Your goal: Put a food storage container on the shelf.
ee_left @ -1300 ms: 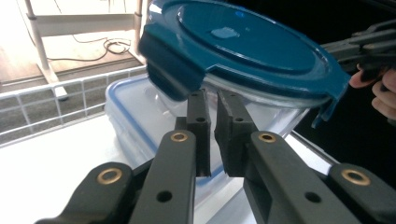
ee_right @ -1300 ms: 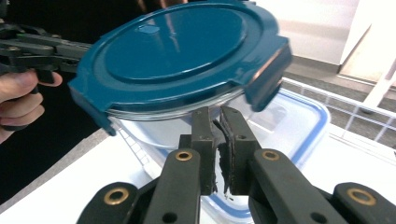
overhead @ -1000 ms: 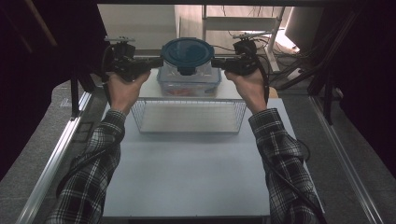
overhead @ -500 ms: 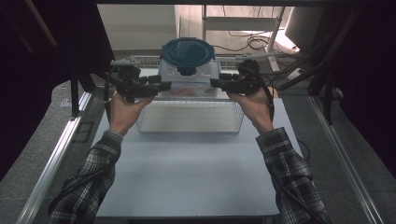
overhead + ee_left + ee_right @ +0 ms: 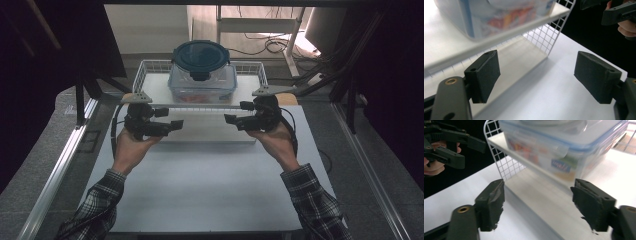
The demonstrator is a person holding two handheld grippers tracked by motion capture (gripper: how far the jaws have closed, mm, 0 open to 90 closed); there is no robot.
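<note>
**Let go of the box, back out clean**

White table [image 5: 200, 190] runs bare below the wire basket [image 5: 145, 70]. We see the lidded container [image 5: 202, 75] sitting on the basket shelf. Left gripper [image 5: 175, 124] and right gripper [image 5: 229, 120] hang just before the basket's near rim, jaws just spread, nothing between. We'd pull straight back, clear of the mesh.

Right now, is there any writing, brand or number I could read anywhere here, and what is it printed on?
Blue label on the side of the clear container: it carries light lettering, too blurred to read.
Colourful printing seen through the container wall: too blurred to read.
Dark lid: no readable text.
Nothing else here bears legible words or numbers.
</note>
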